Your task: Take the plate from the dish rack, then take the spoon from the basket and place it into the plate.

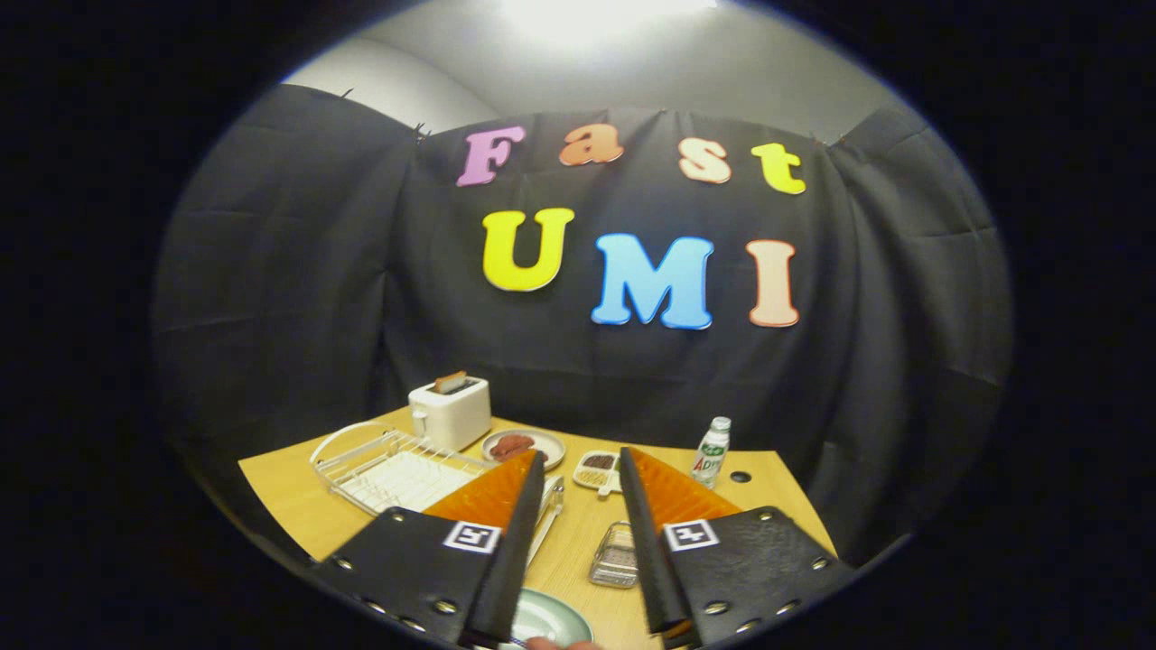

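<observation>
The pale wooden counter (298,510) spreads below the claw, carrying everything in the scene. The black claw with orange ribbed finger pads (582,469) hangs above it, its two fingers set wide apart and gripping nothing; bare wood shows in the gap between them. Beyond the left finger sits the white wire dish rack with a curved handle (384,469), its slots holding no plate. Behind the rack stands a white two-slot toaster (450,412) with a slice of bread poking out of the top. The round pale green plate (551,618) lies flat on the counter low between the two fingers, close to their bases, partly hidden by the left one. A small round plate with reddish food (524,445) rests beside the toaster. A small clear plastic bottle with a green label (712,451) stands upright beyond the right finger. A small see-through basket (616,555) sits just inside the right finger; its contents cannot be made out. A little white divided dish (598,469) lies ahead of the fingertips.
</observation>
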A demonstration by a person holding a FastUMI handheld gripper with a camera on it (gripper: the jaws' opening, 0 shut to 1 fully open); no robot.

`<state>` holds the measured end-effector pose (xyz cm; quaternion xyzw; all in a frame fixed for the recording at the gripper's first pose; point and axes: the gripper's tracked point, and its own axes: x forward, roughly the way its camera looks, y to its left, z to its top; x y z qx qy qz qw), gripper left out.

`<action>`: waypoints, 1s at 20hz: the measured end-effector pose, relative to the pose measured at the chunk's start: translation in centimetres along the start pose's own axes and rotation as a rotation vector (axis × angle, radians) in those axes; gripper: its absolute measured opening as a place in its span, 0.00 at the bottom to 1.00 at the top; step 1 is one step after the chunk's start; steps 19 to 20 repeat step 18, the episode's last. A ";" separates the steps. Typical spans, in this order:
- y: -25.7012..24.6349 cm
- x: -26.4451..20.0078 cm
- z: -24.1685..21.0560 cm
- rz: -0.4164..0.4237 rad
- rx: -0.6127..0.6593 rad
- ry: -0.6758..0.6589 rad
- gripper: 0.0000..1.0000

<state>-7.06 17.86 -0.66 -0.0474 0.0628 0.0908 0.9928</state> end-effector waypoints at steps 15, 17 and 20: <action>-5.8 2.7 5.6 -0.094 0.053 -0.117 0.96; -5.3 2.8 5.8 -0.076 0.054 -0.118 0.96; -5.1 2.7 6.1 -0.064 0.054 -0.128 0.96</action>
